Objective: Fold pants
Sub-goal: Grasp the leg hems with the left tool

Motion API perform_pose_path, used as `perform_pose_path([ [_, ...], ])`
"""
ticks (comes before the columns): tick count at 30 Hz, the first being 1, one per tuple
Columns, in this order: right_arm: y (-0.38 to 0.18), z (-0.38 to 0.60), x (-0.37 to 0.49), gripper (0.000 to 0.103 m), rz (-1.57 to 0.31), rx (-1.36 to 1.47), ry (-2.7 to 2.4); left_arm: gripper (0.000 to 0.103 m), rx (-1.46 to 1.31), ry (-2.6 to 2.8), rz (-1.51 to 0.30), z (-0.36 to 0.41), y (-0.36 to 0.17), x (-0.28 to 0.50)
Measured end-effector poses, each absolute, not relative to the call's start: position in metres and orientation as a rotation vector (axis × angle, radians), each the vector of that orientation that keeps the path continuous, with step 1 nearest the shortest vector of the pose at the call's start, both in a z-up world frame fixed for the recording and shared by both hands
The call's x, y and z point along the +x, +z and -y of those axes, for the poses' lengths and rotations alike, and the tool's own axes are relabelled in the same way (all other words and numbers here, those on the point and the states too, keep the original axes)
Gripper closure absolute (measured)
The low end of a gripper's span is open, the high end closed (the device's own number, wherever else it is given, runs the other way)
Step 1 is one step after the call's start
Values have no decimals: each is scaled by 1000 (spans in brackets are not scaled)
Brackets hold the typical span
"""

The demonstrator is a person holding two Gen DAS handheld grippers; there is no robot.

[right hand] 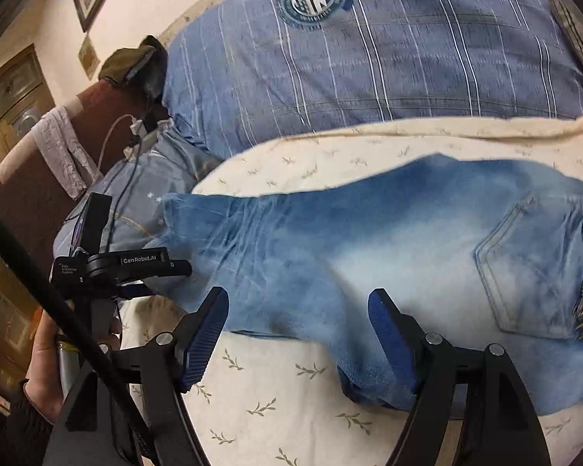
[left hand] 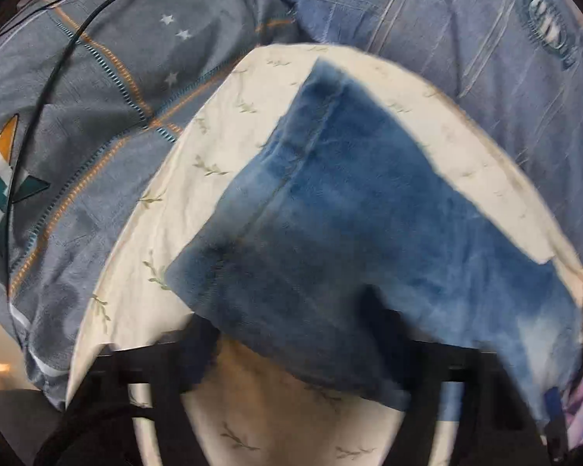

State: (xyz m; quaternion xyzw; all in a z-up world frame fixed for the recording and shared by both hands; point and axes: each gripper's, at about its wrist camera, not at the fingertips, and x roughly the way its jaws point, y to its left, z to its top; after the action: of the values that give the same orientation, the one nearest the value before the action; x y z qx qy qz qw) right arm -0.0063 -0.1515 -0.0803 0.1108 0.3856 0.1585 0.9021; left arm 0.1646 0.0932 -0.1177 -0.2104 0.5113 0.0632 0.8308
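Light blue jeans [right hand: 369, 240] lie flat across a cream leaf-print sheet [right hand: 260, 407], back pocket at the right and leg end at the left. My left gripper [right hand: 163, 277] is at that leg end, one finger above the hem and one below it, with a gap between them. In the left wrist view the denim leg [left hand: 330, 240] drapes over my left gripper [left hand: 299, 369] and hides its fingertips. My right gripper [right hand: 299, 295] stands open over the near edge of the jeans, at about their middle. Its blue pads [right hand: 204, 338] press on nothing.
A blue striped duvet with a round crest [right hand: 369, 58] lies behind the jeans. A grey-blue cover with stars [left hand: 116, 97] and a black cable [left hand: 58, 66] are to the left. A brown headboard with clothes [right hand: 58, 147] stands far left. A hand [right hand: 42, 349] holds the left gripper's handle.
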Motion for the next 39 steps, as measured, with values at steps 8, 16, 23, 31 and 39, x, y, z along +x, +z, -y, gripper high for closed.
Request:
perform_pose_path([
  [8, -84, 132, 2, 27, -837, 245, 387, 35, -450, 164, -1152, -96, -129, 200],
  [16, -92, 87, 15, 27, -929, 97, 496, 90, -427, 138, -1092, -98, -125, 189],
  [23, -123, 61, 25, 27, -1005, -2, 551, 80, -570, 126, -1099, -121, -135, 189],
  [31, -134, 61, 16, 47, -961, -67, 485, 85, -473, 136, -1059, -102, -120, 179],
  [39, -130, 57, 13, 41, -945, -74, 494, 77, -529, 106, -1092, -111, -130, 184],
])
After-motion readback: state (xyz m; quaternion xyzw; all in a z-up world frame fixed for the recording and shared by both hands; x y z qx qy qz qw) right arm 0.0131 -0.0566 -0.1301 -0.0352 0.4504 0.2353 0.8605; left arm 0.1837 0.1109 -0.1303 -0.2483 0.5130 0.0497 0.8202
